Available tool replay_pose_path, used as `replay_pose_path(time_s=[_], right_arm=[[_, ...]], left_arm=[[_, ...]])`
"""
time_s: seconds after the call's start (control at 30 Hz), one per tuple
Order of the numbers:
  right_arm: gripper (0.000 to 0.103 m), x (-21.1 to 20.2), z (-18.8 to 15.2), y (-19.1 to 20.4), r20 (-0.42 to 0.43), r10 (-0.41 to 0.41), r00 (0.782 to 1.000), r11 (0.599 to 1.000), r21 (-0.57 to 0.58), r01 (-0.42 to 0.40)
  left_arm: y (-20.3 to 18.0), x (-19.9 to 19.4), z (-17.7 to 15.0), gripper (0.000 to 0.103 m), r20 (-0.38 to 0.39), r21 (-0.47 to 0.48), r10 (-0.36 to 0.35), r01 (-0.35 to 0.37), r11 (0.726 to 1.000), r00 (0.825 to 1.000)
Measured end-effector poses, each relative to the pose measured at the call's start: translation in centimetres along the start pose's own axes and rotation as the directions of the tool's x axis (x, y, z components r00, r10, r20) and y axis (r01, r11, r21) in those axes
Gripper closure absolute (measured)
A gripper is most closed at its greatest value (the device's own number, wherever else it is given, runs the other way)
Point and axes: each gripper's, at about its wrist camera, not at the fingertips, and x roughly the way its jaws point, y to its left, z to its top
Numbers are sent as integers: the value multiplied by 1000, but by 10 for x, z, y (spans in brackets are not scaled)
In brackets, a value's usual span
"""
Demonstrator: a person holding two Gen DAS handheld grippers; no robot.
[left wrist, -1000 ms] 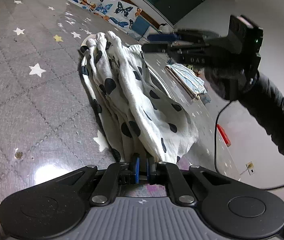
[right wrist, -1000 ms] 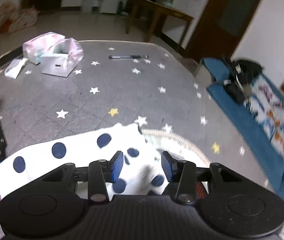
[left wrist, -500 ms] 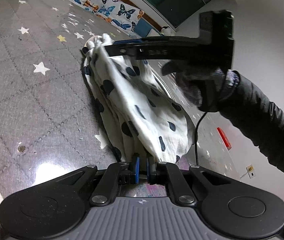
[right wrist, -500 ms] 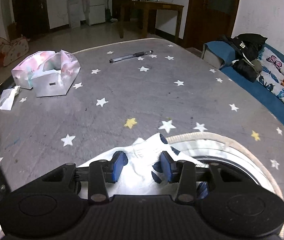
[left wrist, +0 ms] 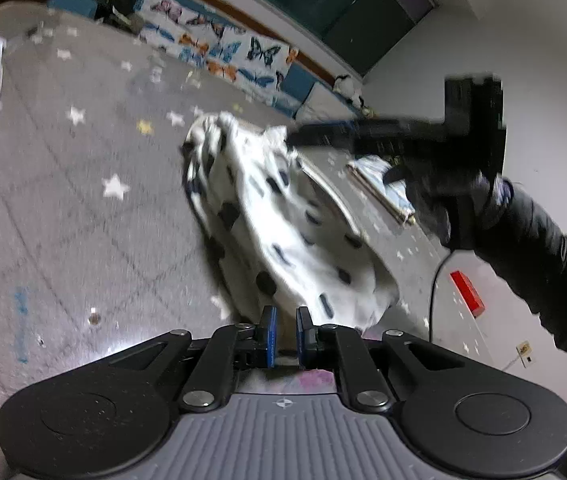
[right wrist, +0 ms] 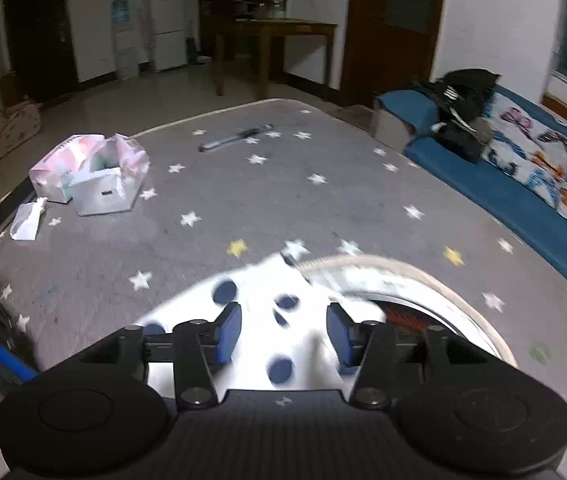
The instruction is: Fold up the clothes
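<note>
I have the white cotton garment with dark blue polka dots (left wrist: pixel 283 240) lying crumpled on the grey star-printed worktop (left wrist: pixel 83 208), stretched from my left gripper (left wrist: pixel 286 330) toward the far side, where its bunched end sits beside a round pale-rimmed tray (right wrist: pixel 403 268). Part of the cloth drapes over that tray's rim.

My left gripper's jaws are nearly closed, with only a narrow gap between the blue pads. The near hem of the garment runs right up to them, but motion blur keeps me from telling whether cloth is actually pinched.

My right gripper (right wrist: pixel 283 332) hangs over the garment's far end with its jaws spread wide and nothing between them; the spotted cloth shows through the gap below. From the left wrist view that gripper reaches in from the right, carried by a gloved hand (left wrist: pixel 459 200) in a black sleeve.

Toward the far left corner of the worktop sit a torn pink-and-white paper bag with a white box (right wrist: pixel 91 180), and a dark pen (right wrist: pixel 235 138) lies near the far edge. A folded striped cloth (left wrist: pixel 379 184) rests beyond the tray.
</note>
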Motion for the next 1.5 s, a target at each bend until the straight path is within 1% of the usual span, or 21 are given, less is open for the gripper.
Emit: replay_pose_path(time_s=[0.03, 0.07, 0.1, 0.27, 0.33, 0.4, 0.53, 0.63, 0.7, 0.73, 0.8, 0.83, 0.97, 1.03, 1.13, 1.27, 1.37, 1.5], right_arm=[[53, -6, -6, -2, -3, -10, 1000, 1000, 9, 10], [52, -11, -13, -3, -7, -17, 1000, 1000, 17, 17], [52, -15, -20, -4, -11, -24, 1000, 999, 26, 24], [52, -34, -56, 4, -16, -39, 999, 998, 47, 40], [52, -43, -69, 10, -9, -40, 999, 998, 46, 40], [52, -52, -81, 18, 4, -35, 999, 999, 37, 35], [53, -66, -100, 33, 30, -21, 999, 999, 34, 20], [55, -74, -119, 42, 26, -1, 1000, 999, 42, 0], [60, -73, -129, 43, 9, 8, 1000, 998, 60, -9], [65, -73, -134, 43, 1, 13, 1000, 998, 69, -13], [77, -73, -144, 40, -12, 12, 1000, 995, 101, -11], [88, -73, -148, 38, -15, 12, 1000, 993, 118, -10], [91, -75, -164, 29, -22, 19, 1000, 979, 203, -14], [90, -78, -168, 27, -19, 21, 1000, 975, 221, -16], [83, -84, -165, 24, -17, 24, 1000, 974, 224, -19], [82, -94, -153, 20, 15, 15, 1000, 978, 206, -17], [82, -94, -133, 12, 49, 3, 999, 982, 188, -12], [82, -76, -103, -1, 71, 0, 997, 985, 173, -13]], left_arm=[[-5, -1, 1, 82, 10, 9, 1, -1, 1000, 1000], [-11, 0, 3, 73, 17, 20, 2, -2, 1000, 1000], [-16, 0, 4, 70, 24, 32, 2, -2, 999, 1000], [-44, 11, 10, 70, 37, 88, -17, 14, 996, 999], [-50, 20, 12, 70, 38, 93, -17, 14, 996, 999], [-51, 31, 15, 72, 36, 86, -3, 0, 996, 999], [-44, 50, 18, 72, 20, 56, 43, -44, 997, 999], [-39, 55, 15, 73, 3, 44, 71, -71, 996, 997], [-34, 56, 13, 73, -6, 38, 93, -93, 995, 996], [-32, 57, 11, 73, -10, 34, 103, -103, 994, 995], [-28, 57, 9, 74, -14, 23, 119, -119, 993, 993], [-26, 57, 9, 75, -15, 18, 121, -121, 993, 993], [-24, 53, 9, 76, -14, 6, 129, -129, 992, 992], [-28, 52, 10, 76, -14, 20, 134, -134, 991, 991], [-42, 50, 12, 76, -9, 71, 137, -136, 988, 991], [-63, 47, 14, 76, 0, 127, 105, -104, 986, 994], [-79, 56, 15, 76, -10, 166, 66, -64, 984, 998], [-90, 79, 15, 76, -47, 197, 46, -36, 980, 998]])
